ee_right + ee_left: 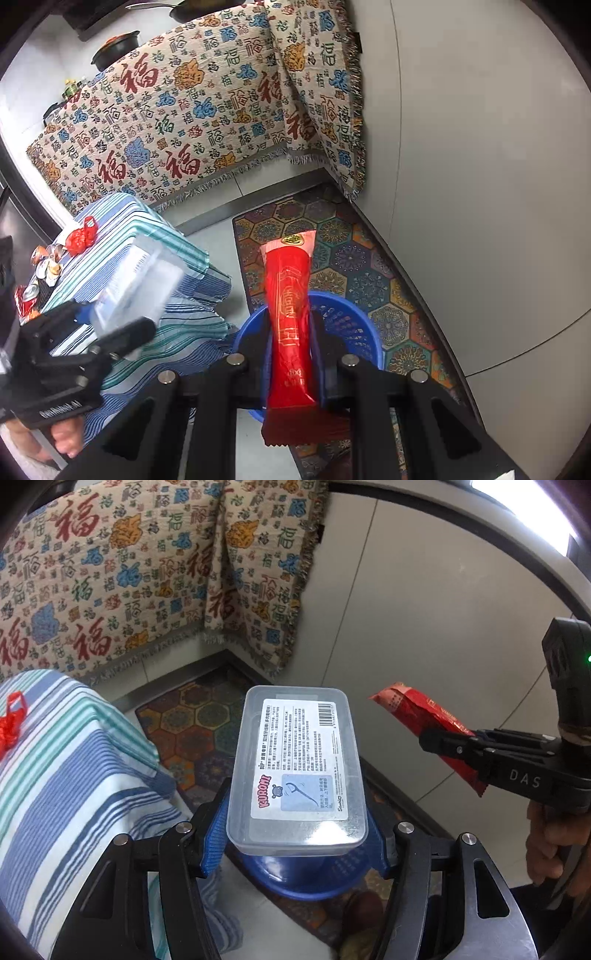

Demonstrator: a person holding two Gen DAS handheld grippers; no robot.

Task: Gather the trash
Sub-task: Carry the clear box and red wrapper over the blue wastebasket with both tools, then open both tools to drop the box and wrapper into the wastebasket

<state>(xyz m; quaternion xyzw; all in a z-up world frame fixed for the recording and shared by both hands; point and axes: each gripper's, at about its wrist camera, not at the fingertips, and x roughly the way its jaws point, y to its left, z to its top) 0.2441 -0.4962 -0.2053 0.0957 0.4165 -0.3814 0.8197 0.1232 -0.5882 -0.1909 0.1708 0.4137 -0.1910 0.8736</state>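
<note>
Two grippers, both loaded, over one bin. Far left, your table under a blue-and-green striped cloth (122,236) carries a red plastic bag (82,236) and, nearer the edge, a few crushed cans and wrappers (44,266). Next, your left gripper (295,834) has its blue pads clamped on the two long sides of a clear plastic floss-pick box (299,768), label up with a barcode at the far end; the box is tilted nose-down and sits directly over the blue basket (351,325). That basket, round with perforated walls, stands on a hexagon-patterned mat (362,266) on the floor, just beside the draped table edge. Its rim shows under the box in the left wrist view. Your right gripper (290,350) is pinched tight on a long red snack wrapper (288,306) with gold print, the wrapper running out far past the fingertips and its crimped end trailing back toward you; it also hangs above the basket's opening. Your right hand (550,834) is visible on its handle. Far behind, a fringed cloth printed with red and blue characters (129,572) covers a counter; to the right, plain white cabinet panels (424,609).
</note>
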